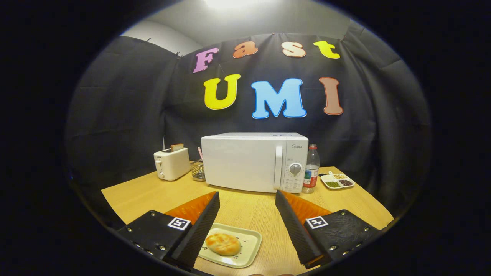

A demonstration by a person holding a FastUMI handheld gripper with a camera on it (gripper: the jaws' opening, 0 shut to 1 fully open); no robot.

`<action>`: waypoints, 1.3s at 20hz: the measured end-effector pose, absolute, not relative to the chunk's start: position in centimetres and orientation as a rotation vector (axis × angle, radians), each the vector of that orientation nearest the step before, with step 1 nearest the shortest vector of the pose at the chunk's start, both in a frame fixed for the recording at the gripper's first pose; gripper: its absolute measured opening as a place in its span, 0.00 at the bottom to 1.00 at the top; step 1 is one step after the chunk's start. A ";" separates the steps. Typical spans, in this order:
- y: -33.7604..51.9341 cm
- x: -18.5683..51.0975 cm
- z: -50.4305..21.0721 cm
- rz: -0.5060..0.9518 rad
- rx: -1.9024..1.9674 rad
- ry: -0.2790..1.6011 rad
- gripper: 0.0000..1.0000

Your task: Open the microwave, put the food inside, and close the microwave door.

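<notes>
The gripper [247,203] hangs level over the wooden table [126,195], fingers spread wide and holding nothing. Between them lies a bun [223,243] on a small tray [251,245]. Beyond stands the white microwave [245,161], door closed, flanked by a toaster [171,163], wire basket [198,171], water bottle [311,169] and condiment dish [337,181].

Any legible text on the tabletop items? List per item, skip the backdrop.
No text reads with certainty.
microwave: small logo above the dial, too blurred; panel markings too small.
bottle: label too small.
toaster: tiny mark, unreadable.
tool: open, with the plate and the bun between its fingers; its square markers are coded patterns, no words.
</notes>
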State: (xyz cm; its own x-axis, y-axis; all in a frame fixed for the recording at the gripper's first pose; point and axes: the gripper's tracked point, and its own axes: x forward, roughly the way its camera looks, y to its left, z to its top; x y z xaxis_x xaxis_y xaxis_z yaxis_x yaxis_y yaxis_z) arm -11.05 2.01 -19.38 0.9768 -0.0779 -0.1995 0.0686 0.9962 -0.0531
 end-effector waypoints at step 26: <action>-9.7 11.1 -22.5 -0.312 -0.175 0.149 0.72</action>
